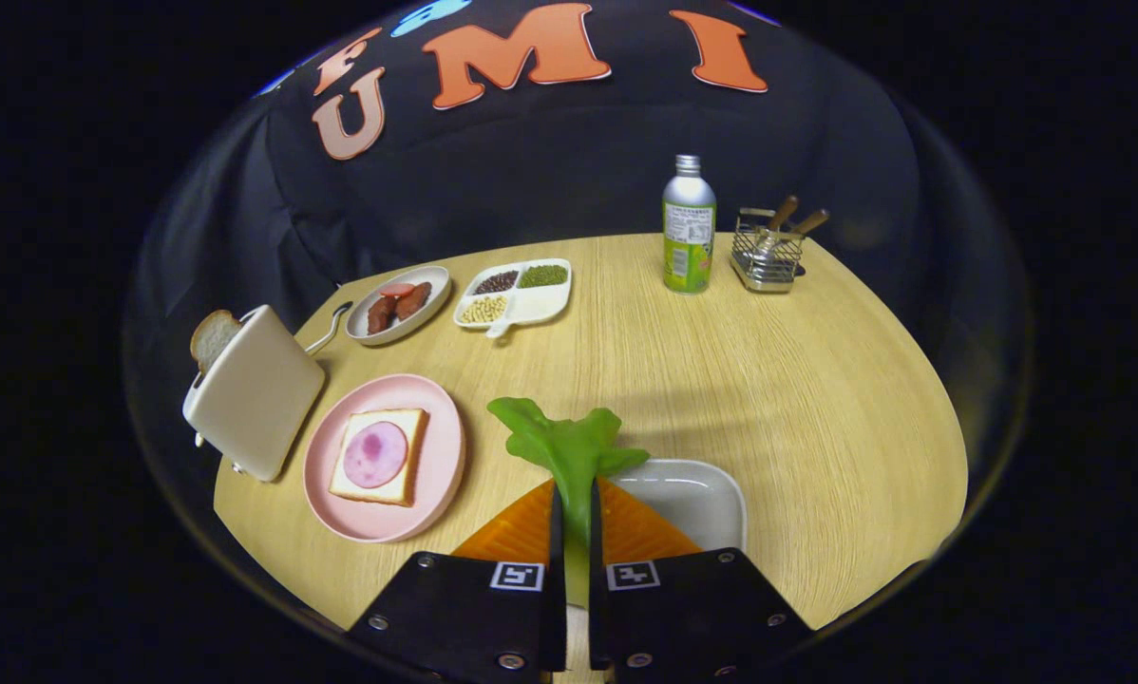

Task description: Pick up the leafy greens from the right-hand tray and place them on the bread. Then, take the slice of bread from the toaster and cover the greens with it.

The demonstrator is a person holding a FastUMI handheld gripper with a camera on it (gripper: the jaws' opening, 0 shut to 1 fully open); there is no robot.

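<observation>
leafy greens (569,446) apparently in claw (576,518)

— What is carried in the gripper (576,518)?
— The leafy greens (566,446) are clamped between both fingers, above the white tray (697,494).

— Is the way to the bread (380,456) on the pink plate (441,456) blocked?
— Only bare table (721,380) is seen between. The toaster (256,389) is stood just beside the plate's far side, a slice (212,337) raised from it.

— And farther off?
— The sausage dish (399,304), divided dish (517,294), bottle (689,228) and wire caddy (768,252) are kept well apart along the far edge.
</observation>
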